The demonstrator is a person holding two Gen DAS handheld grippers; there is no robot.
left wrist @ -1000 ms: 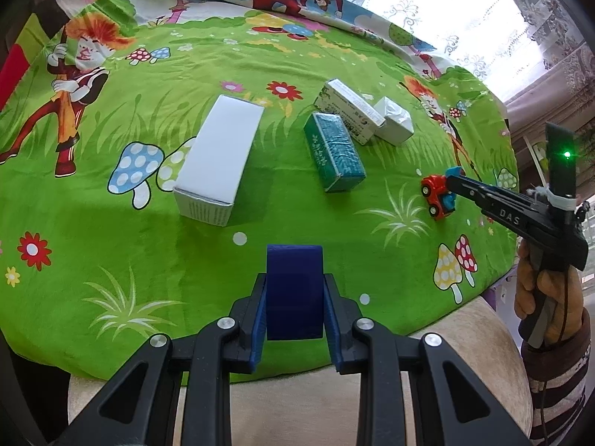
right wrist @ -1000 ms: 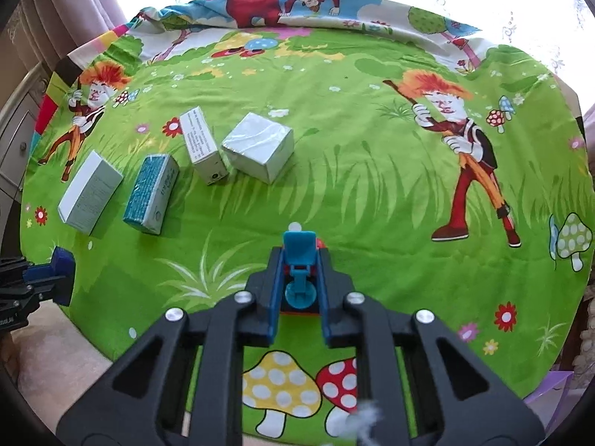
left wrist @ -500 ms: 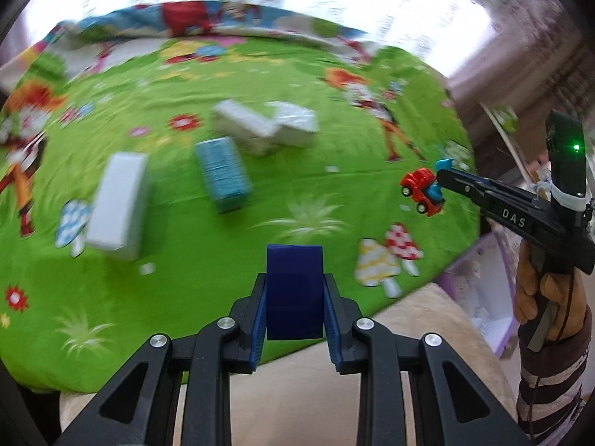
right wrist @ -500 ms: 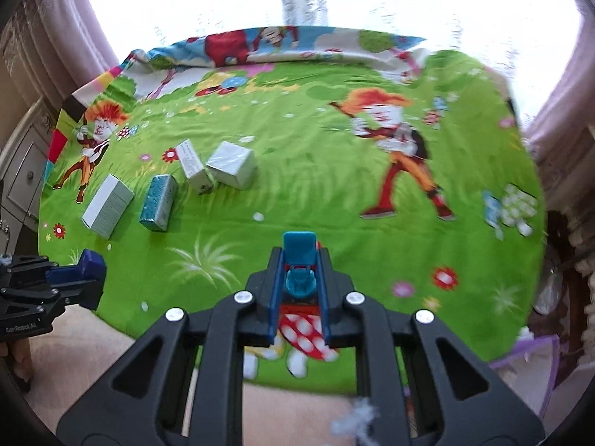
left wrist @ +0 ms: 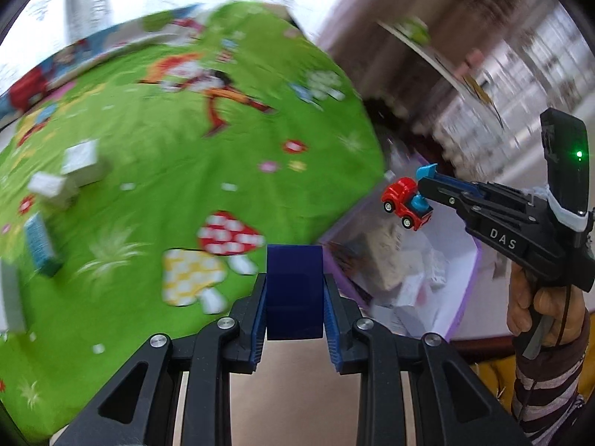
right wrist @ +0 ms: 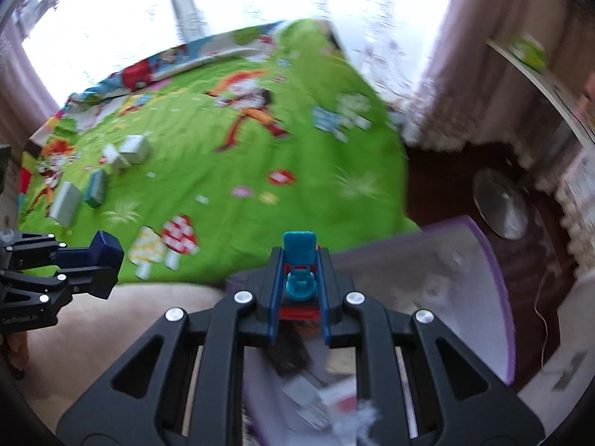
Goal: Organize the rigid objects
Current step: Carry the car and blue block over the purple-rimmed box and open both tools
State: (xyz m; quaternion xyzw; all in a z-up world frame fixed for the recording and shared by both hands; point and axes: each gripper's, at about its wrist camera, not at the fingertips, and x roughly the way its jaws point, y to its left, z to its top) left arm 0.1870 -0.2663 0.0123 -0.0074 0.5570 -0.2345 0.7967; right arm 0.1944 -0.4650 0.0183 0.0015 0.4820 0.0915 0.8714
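- Four small cardboard boxes (right wrist: 93,182), white, teal and silver, lie at the far left of the table under its green cartoon-print cloth (left wrist: 178,171), not yet collected.
- The left tool (left wrist: 294,293) is clamped on a dark blue rectangular block (left wrist: 294,282), held above the table's near edge, just left of the bin.
- The right tool (right wrist: 299,290) grips a small red-and-blue plastic toy truck (left wrist: 407,202), held over the bin.
- A purple-rimmed open bin (right wrist: 498,297) beside the table holds blurred papers and cartons, so some sorting looks done.
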